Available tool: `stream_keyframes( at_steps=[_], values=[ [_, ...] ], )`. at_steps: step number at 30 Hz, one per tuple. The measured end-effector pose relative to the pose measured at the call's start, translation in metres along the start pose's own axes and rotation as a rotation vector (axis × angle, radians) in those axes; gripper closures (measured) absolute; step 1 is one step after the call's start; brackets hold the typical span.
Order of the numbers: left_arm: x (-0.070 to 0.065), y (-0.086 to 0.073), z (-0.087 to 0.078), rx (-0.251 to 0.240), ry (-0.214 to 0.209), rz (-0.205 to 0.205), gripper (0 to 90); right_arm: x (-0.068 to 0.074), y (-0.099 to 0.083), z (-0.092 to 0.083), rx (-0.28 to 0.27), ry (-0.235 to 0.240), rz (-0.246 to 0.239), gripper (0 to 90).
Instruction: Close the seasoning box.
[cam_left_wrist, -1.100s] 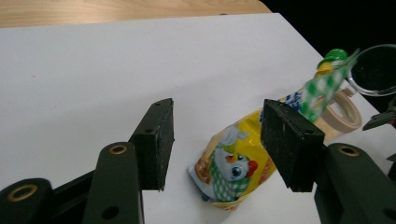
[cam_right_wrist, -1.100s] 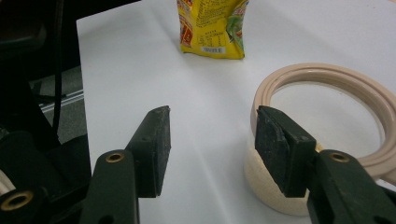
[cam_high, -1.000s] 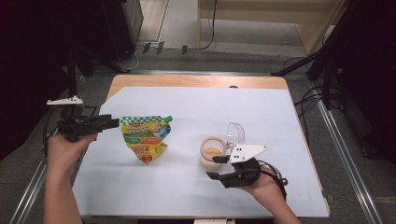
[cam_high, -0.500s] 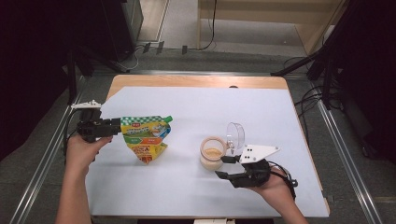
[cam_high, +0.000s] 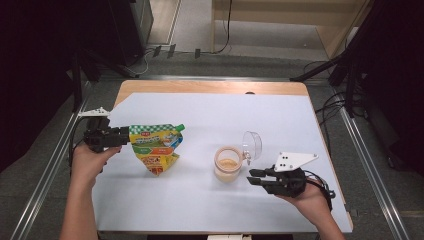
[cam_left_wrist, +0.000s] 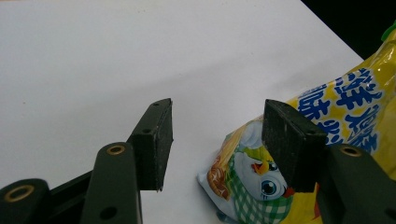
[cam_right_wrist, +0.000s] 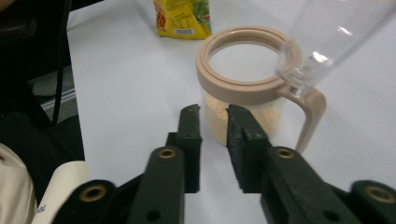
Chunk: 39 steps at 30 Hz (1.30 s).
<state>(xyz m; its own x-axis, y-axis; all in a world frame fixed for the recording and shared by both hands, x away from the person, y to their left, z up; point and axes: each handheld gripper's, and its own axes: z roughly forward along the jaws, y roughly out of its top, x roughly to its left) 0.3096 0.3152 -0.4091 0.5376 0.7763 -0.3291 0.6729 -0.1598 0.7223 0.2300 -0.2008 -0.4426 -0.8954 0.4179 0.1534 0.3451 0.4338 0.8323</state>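
A yellow-green snack pouch (cam_high: 155, 145) lies flat on the white table, left of centre. My left gripper (cam_high: 125, 136) is at the pouch's left edge. In the left gripper view the jaws (cam_left_wrist: 217, 112) stand open, with the pouch (cam_left_wrist: 336, 107) corner low between them and untouched. A beige-rimmed jar (cam_high: 227, 165) holding pale grains stands right of centre, its clear lid (cam_high: 252, 145) flipped up. My right gripper (cam_high: 252, 176) points at the jar (cam_right_wrist: 243, 65) from the right. Its jaws (cam_right_wrist: 214, 112) have just been closing to a narrow gap with nothing between them.
A white sheet (cam_high: 210, 115) covers the wooden table, whose bare edge (cam_high: 210, 86) runs along the far side. Metal rails (cam_high: 45, 170) flank both sides. Cables and dark stands sit on the floor beyond the table.
My right gripper has drawn back to the right, away from the jar, and its jaws have narrowed. My left gripper has sunk a little beside the pouch.
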Motion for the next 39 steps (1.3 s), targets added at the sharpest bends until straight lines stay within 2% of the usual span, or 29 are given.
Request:
stream_keyframes(
  at_steps=[3,7,13,16,23,27,31,37,39],
  values=[
    [0.000,0.000,0.001,0.007,0.001,0.001,44.0,-0.007,-0.002,-0.004,-0.006,-0.001,0.042,81.4],
    [-0.001,0.000,0.001,0.000,-0.004,0.007,43.8,-0.020,-0.007,-0.008,0.007,-0.038,0.075,90.0],
    [-0.001,0.000,0.001,-0.001,-0.011,0.014,43.6,-0.034,-0.007,-0.005,-0.025,-0.082,0.136,90.0],
    [-0.001,0.001,0.002,-0.001,-0.014,0.011,43.4,-0.040,-0.004,0.005,-0.014,-0.101,0.124,90.0],
    [0.001,0.001,0.006,0.011,-0.015,0.010,43.1,-0.058,0.003,0.025,-0.008,-0.127,0.144,90.0],
    [0.003,0.001,0.008,0.010,-0.014,0.001,43.2,-0.067,0.009,0.028,-0.029,-0.130,0.167,90.0],
    [0.004,0.000,0.007,0.011,-0.012,0.000,43.2,-0.066,0.011,0.028,-0.072,-0.111,0.215,90.0],
    [0.005,-0.001,0.005,-0.001,-0.009,-0.004,43.2,-0.058,0.017,0.030,-0.080,-0.126,0.188,90.0],
    [0.005,-0.002,0.004,0.008,0.001,-0.001,43.3,-0.054,0.018,0.030,-0.082,-0.134,0.180,90.0]
  ],
)
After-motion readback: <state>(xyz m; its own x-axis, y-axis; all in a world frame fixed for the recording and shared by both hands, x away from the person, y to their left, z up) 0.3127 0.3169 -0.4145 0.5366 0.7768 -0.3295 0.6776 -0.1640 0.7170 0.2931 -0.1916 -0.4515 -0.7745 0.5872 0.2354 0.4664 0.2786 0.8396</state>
